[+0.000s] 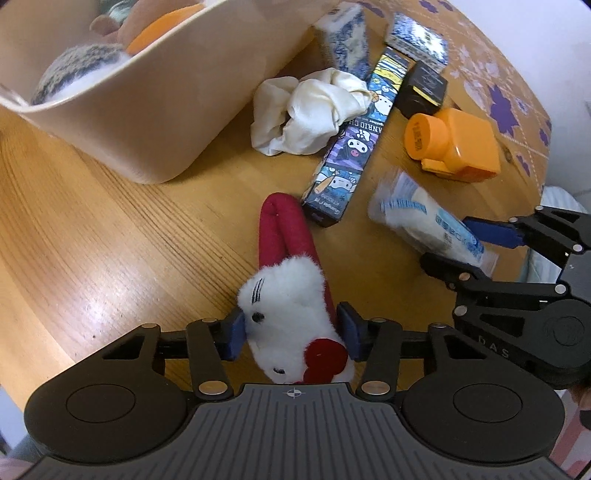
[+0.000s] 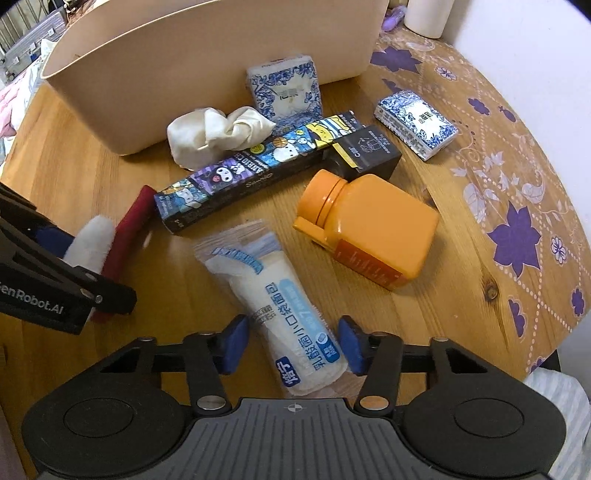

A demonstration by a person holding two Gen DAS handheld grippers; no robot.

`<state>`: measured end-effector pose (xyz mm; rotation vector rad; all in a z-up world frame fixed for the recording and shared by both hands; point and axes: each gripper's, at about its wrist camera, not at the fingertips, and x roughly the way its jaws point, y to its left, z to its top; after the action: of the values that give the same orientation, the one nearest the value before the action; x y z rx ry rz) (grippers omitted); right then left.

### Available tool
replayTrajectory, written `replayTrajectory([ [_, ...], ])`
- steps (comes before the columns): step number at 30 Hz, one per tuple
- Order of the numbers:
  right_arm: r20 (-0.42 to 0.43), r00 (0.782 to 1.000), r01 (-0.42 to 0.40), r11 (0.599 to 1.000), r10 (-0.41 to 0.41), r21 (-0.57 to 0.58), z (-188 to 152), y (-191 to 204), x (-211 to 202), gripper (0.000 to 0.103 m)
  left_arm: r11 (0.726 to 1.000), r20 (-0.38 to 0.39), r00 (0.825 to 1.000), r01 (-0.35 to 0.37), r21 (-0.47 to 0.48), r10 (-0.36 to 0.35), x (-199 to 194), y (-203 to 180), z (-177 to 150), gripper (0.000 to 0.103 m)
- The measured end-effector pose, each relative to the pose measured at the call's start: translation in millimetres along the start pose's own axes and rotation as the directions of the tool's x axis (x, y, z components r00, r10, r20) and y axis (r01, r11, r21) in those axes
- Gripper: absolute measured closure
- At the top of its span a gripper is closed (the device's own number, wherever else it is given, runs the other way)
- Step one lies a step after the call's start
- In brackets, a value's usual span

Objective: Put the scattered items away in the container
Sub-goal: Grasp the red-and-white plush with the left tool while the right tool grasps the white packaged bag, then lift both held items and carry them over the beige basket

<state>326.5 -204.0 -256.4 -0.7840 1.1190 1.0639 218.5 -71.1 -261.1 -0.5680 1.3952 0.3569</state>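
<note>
A beige bin (image 1: 147, 122) holds plush items and something orange; it also shows in the right wrist view (image 2: 207, 70). My left gripper (image 1: 291, 334) has its pads against both sides of a white and red plush toy (image 1: 288, 295) lying on the wooden table. My right gripper (image 2: 293, 343) straddles a wrapped bread packet (image 2: 280, 295) with small gaps at both pads; it is also seen in the left wrist view (image 1: 424, 221). An orange bottle (image 2: 373, 225), a long cartoon box (image 2: 258, 166), a cream cloth (image 2: 218, 133), a black box (image 2: 369, 151) and two blue-white tissue packs (image 2: 284, 88) lie scattered.
A tablecloth with purple flowers (image 2: 513, 236) covers the right part of the round table. A white cup (image 2: 424, 14) stands at the far edge. The table's rim runs close on the right.
</note>
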Motion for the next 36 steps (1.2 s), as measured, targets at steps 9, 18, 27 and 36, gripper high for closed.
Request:
replayTrajectory([
  [9, -0.009, 1.0, -0.002, 0.998, 0.002, 0.06, -9, 12, -5, 0.073, 1.0, -0.03, 0.999, 0.019, 0.012, -0.019, -2, 9, -8, 0.063],
  [18, 0.041, 0.999, 0.002, 0.981, -0.01, 0.192, -29, 24, -33, 0.074, 0.997, 0.002, 0.998, 0.058, 0.055, -0.058, -29, 19, -16, 0.063],
  [27, 0.119, 0.99, 0.04, 0.955, -0.078, 0.295, -34, 33, -79, 0.074, 0.984, 0.067, 0.991, 0.103, 0.147, -0.114, -68, 14, -16, 0.063],
  [36, 0.192, 0.968, 0.08, 0.924, -0.162, 0.373, -23, 44, -123, 0.074, 0.958, 0.178, 0.969, 0.122, 0.26, -0.172, -119, 19, -3, 0.063],
])
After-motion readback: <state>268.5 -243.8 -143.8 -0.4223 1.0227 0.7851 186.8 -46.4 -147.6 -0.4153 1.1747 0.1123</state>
